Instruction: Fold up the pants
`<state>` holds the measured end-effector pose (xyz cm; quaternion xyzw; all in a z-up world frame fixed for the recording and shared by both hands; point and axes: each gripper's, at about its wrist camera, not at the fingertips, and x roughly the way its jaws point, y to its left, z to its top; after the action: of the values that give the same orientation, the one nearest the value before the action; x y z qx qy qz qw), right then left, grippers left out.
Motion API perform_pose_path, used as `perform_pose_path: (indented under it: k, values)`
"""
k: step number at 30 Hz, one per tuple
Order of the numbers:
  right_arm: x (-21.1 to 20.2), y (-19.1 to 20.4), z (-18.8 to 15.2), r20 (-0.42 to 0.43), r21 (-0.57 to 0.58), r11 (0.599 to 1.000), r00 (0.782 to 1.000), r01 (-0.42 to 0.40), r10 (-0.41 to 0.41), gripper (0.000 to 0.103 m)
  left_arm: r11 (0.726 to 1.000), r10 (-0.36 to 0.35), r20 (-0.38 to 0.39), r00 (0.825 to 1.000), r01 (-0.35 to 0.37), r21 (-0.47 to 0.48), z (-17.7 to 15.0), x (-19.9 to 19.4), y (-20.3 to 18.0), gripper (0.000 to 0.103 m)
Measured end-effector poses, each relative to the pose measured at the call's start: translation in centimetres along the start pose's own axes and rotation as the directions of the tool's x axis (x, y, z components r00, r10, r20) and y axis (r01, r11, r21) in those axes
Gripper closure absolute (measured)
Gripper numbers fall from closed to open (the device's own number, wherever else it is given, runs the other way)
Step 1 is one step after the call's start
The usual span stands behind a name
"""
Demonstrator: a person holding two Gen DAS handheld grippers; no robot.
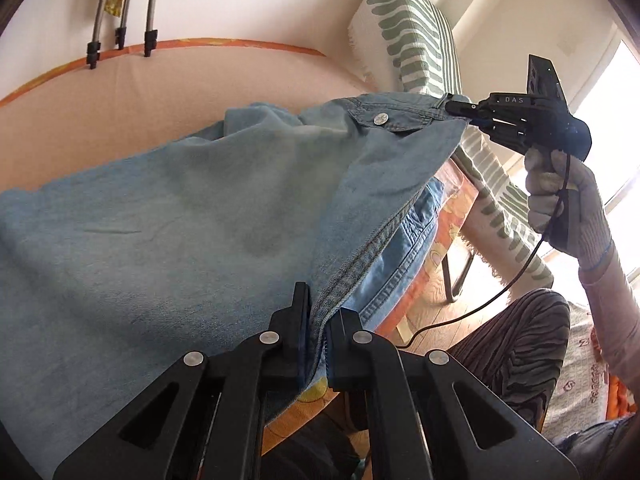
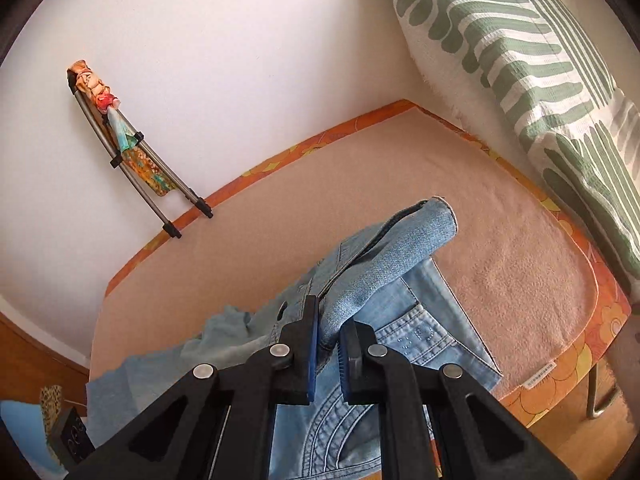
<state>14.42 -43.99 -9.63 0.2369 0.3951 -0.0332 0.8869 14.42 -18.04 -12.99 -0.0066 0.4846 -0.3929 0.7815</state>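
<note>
Pants [image 1: 168, 216] lie across the padded table [image 1: 120, 92], reaching out ahead of both tools. Left gripper [image 1: 318, 344] is clamped on the side seam; right gripper [image 1: 460, 109] pinches the waistband corner. Likely both hold one edge, lifted taut, to carry it over for a fold.

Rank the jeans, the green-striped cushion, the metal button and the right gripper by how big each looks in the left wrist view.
1. jeans, filling most of the frame.
2. green-striped cushion.
3. right gripper, shut on the waistband; it sits nearer the camera than the cushion, so this pair is unsure.
4. metal button, by far the smallest.
</note>
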Motion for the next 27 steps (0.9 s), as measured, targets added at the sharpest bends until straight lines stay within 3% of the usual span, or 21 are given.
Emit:
perform_pose_path:
  k: [5,9,11,13,14,15,17,19,26,27]
  values:
    - [2.1,-6.3,-4.4,-0.086,0.14,0.99,0.996,0.001,0.011,0.097,1.0,0.008,-0.041,0.999,-0.008,0.011,-0.9,1.1,0.0,0.098]
    - [3.8,-8.1,-6.0,-0.128,0.156,0.988,0.991,-0.007,0.027,0.096,0.998,0.036,-0.045,0.998,-0.034,0.053,-1.4,1.3,-0.7,0.098]
    - [3.8,-8.1,-5.7,-0.129,0.153,0.988,0.991,-0.017,0.037,0.088,0.998,0.034,-0.052,0.998,-0.032,0.048,-1.5,1.5,-0.5,0.098]
    - [3.4,-8.6,-5.1,-0.115,0.184,0.983,0.992,-0.024,0.046,0.061,0.999,0.029,-0.058,0.998,-0.027,0.038,-1.6,1.7,-0.3,0.098]
    - [3.1,-9.0,-4.8,-0.098,0.204,0.979,0.994,-0.023,0.044,0.058,0.999,0.03,-0.06,0.998,-0.028,0.038,-1.7,1.7,-0.3,0.098]
    - [3.0,-9.3,-4.5,-0.085,0.219,0.975,0.995,-0.026,0.045,0.059,0.999,0.033,-0.061,0.998,-0.03,0.042,-1.9,1.8,-0.5,0.098]
    - [2.9,-9.8,-4.2,-0.075,0.234,0.972,0.996,-0.034,0.053,0.075,0.998,0.036,-0.061,0.997,-0.033,0.051,-1.9,2.0,-0.7,0.098]
    - [2.9,-9.9,-4.3,-0.081,0.215,0.977,0.996,-0.01,0.028,0.099,0.998,0.033,-0.066,0.997,-0.029,0.053,-2.1,2.0,-0.7,0.098]
    - [3.6,-9.5,-5.8,-0.113,0.107,0.983,0.985,0.146,-0.134,0.1,0.999,0.016,-0.088,0.996,-0.013,0.037,-2.2,2.5,-0.7,0.097]
    - [3.4,-9.0,-5.8,-0.109,0.08,0.981,0.98,0.179,-0.169,0.098,0.999,0.018,-0.09,0.996,-0.015,0.03,-2.2,2.4,-0.6,0.092]
